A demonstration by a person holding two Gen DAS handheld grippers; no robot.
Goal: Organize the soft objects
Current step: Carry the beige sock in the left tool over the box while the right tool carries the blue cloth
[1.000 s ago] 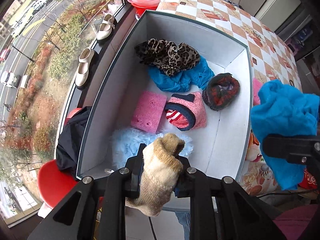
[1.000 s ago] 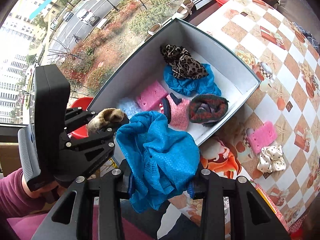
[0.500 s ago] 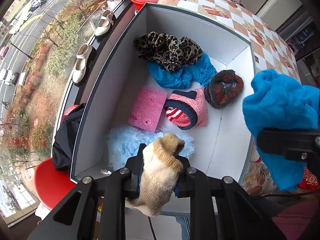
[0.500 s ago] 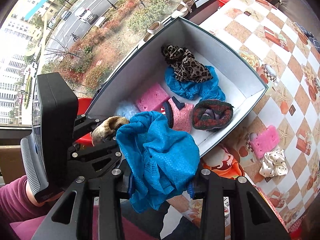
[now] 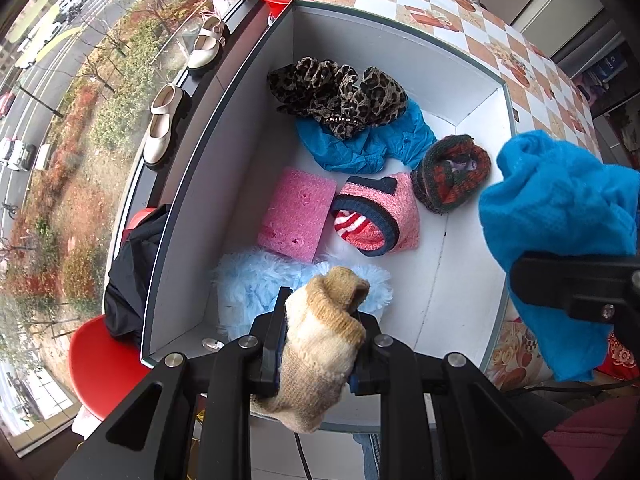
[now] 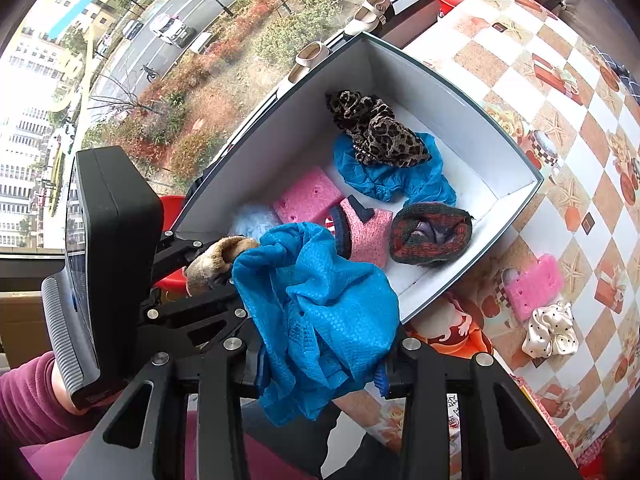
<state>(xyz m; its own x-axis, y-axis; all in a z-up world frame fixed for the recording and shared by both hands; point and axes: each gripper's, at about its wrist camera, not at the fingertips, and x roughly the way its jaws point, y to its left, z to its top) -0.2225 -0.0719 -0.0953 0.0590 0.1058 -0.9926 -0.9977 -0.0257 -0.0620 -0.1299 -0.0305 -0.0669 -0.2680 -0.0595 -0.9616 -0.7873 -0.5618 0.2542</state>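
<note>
While we hover over the box (image 5: 400,60):
left claw (image 5: 320,340): pinching our tan sock (image 5: 324,356)
right claw (image 6: 320,356): pinching our blue cloth (image 6: 320,312)

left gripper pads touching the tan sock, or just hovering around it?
Touching. The left wrist view shows the left gripper shut on the tan sock, both pads pressed into its sides above the box.

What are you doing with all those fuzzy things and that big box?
A person is sorting soft things into a white box on the table. The left gripper is squeezing a tan knitted sock above the box's near end. The right gripper is clamped on a crumpled blue cloth beside it. Inside lie a leopard scrunchie, a pink sponge and some knitted pieces. Another pink sponge and a white dotted scrunchie wait on the tablecloth.
</note>
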